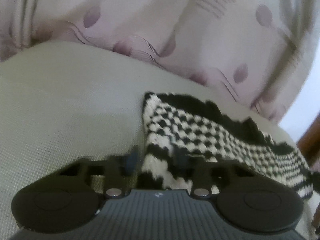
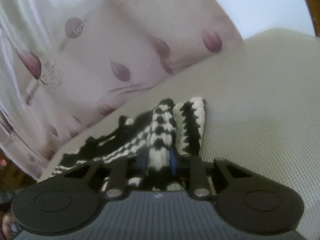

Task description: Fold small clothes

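A small black-and-white checked knit garment (image 1: 190,128) lies on a cream woven surface (image 1: 60,110). In the left wrist view my left gripper (image 1: 156,160) is closed on the garment's near left corner. Its left blue pad (image 1: 131,160) sits at the cloth's edge, and the cloth covers the right finger. In the right wrist view the same garment (image 2: 162,124) rises in a bunched fold. My right gripper (image 2: 158,160) pinches that fold between its blue pads (image 2: 173,160). Both views are motion-blurred.
A pale sheet printed with purple flowers (image 1: 140,20) (image 2: 80,50) borders the cream surface (image 2: 260,110) at the far side. Dark wooden frame parts show at the right edges (image 1: 308,140) (image 2: 312,4).
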`<state>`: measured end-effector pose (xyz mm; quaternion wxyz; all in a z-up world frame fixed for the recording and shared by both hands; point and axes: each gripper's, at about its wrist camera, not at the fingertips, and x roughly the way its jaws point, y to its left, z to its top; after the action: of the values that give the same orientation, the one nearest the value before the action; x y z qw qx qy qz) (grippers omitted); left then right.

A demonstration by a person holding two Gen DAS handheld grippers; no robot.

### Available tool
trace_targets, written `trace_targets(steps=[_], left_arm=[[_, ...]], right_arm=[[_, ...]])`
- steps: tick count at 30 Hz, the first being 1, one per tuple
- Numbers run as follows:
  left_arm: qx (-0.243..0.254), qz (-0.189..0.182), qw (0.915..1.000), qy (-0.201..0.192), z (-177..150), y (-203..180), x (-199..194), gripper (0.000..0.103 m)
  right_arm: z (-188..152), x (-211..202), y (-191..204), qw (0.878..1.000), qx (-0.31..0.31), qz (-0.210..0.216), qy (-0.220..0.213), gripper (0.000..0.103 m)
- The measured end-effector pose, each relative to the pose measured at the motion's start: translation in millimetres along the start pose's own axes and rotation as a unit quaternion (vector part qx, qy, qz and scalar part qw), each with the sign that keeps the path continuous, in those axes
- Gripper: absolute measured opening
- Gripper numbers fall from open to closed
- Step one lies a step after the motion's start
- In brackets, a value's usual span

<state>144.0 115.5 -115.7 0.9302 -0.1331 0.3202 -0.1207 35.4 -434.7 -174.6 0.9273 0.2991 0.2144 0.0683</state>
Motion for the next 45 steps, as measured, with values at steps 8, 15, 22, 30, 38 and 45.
trace_targets(steps=[8,15,22,30,38,45], left_arm=[[0.005,-0.007,0.9999,-0.009,-8.5,7.5,-20.9,0.018],[0.007,-0.01,0.9999,0.001,-7.6,4.2,-14.7,0.017],[0.021,-0.011,0.9997,0.003,-20.7,11.8,-29.2,0.017],[0.01,0.0,0.9992,-0.039,-19.7,13.0,-30.4,0.073],[0.017,0.029,0.9972,-0.067,-23.5,7.6,-35.7,0.088],[0.039,0.054,0.9964,-0.052,-25.2,1.8,-31.0,0.088]], right_arm=[[-8.7,-34.3,-16.3,0.999,0.028,0.034,0.0,0.028],[-19.8,-32.5,-10.8,0.999,0.027,0.012,0.023,0.013],[-38.8,-58.2,-25.4,0.998,0.032,0.003,0.047,0.011],[-28.4,-61.6,-9.7,0.999,0.017,-0.035,0.014,0.018],[6.3,-40.1,60.8,0.992,-0.119,-0.024,-0.034,0.021],[15.8,41.3,61.1,0.98,-0.168,-0.103,0.025,0.019]])
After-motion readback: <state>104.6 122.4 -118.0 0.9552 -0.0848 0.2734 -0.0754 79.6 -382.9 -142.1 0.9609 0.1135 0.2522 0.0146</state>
